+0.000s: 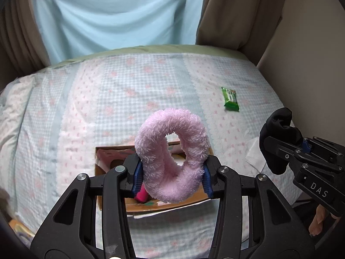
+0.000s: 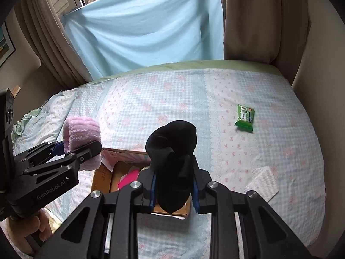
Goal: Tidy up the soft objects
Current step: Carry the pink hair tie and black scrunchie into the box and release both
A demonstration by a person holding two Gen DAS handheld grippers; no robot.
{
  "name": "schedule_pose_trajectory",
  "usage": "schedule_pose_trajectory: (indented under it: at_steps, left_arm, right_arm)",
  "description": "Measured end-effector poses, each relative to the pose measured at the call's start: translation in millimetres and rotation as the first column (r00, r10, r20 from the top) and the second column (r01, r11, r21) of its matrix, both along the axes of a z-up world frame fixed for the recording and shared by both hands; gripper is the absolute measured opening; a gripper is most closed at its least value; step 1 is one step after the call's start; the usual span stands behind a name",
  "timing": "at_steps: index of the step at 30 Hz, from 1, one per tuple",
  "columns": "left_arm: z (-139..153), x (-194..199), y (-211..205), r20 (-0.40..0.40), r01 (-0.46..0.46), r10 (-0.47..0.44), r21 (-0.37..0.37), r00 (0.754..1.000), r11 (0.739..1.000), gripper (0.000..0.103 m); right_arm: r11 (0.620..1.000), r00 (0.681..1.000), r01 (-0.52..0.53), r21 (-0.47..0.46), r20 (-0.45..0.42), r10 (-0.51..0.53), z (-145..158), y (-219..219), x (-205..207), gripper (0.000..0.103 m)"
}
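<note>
Left gripper (image 1: 171, 173) is clamped on the pink fluffy ring (image 1: 172, 157), above the cardboard box (image 1: 151, 207). Right gripper (image 2: 174, 191) grips a black sock (image 2: 172, 157) over the box's right part.

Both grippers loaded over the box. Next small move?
Probably lower the left gripper and open it: its pink fluffy ring hangs right above the open cardboard box, while the right gripper with the black sock sits nearer the box's edge.

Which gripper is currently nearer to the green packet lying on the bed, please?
Right. The right gripper, shut on the black sock, is on the green packet's side; the left gripper, holding the pink fluffy ring, is farther away.
</note>
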State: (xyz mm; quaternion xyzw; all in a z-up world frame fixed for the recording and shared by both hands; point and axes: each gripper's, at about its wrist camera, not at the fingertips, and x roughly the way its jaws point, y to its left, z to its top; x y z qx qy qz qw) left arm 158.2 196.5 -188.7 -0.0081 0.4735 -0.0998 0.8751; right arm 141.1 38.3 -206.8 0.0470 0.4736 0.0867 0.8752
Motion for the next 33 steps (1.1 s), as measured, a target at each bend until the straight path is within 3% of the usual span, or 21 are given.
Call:
schedule_pose_trajectory:
  at_steps: [7, 11, 18, 20, 21, 22, 24, 25, 33]
  left_arm:
    - [-62, 17, 57, -0.13, -0.125, 0.12, -0.036, 0.984, 0.991, 0.04]
    - [-104, 25, 76, -0.228, -0.22, 0.197, -0.077, 0.953, 0.973, 0.04]
    - [-153, 45, 81, -0.341, -0.263, 0.217, -0.095, 0.915, 0.96, 0.04]
    - [-159, 51, 75, -0.36, -0.26, 0.22, -0.068, 0.907, 0.963, 0.05]
    - [-161, 54, 73, -0.359, -0.262, 0.23, -0.042, 0.904, 0.964, 0.077]
    - [-163, 57, 70, -0.362, -0.264, 0.238, -0.023, 0.901, 0.964, 0.102]
    - [-165, 59, 66, -0.363, -0.269, 0.243, -0.022, 0.9, 0.963, 0.103]
    - [-167, 60, 65, -0.367, -0.27, 0.241, -0.029, 0.898, 0.962, 0.103]
    - [-173, 52, 61, -0.402, -0.299, 0.25, -0.062, 0.881, 0.952, 0.103]
  right_arm:
    - [0.996, 0.983, -0.088, -0.016, -0.162, 0.085, -46, 54, 21, 0.023]
    - [0.985, 0.949, -0.171, -0.037, -0.274, 0.154, -78, 79, 35, 0.023]
    - [0.977, 0.885, -0.207, -0.057, -0.436, 0.162, -129, 94, 56, 0.024]
    - [0.972, 0.875, -0.22, -0.084, -0.457, 0.159, -137, 98, 60, 0.023]
    - [0.972, 0.876, -0.214, -0.098, -0.46, 0.147, -140, 97, 62, 0.024]
    - [0.973, 0.875, -0.205, -0.105, -0.465, 0.134, -143, 96, 65, 0.027]
    - [0.978, 0.867, -0.188, -0.092, -0.484, 0.121, -150, 92, 68, 0.063]
    - [0.98, 0.865, -0.177, -0.095, -0.489, 0.109, -153, 88, 68, 0.099]
    - [0.986, 0.854, -0.136, -0.095, -0.516, 0.068, -162, 62, 63, 0.103]
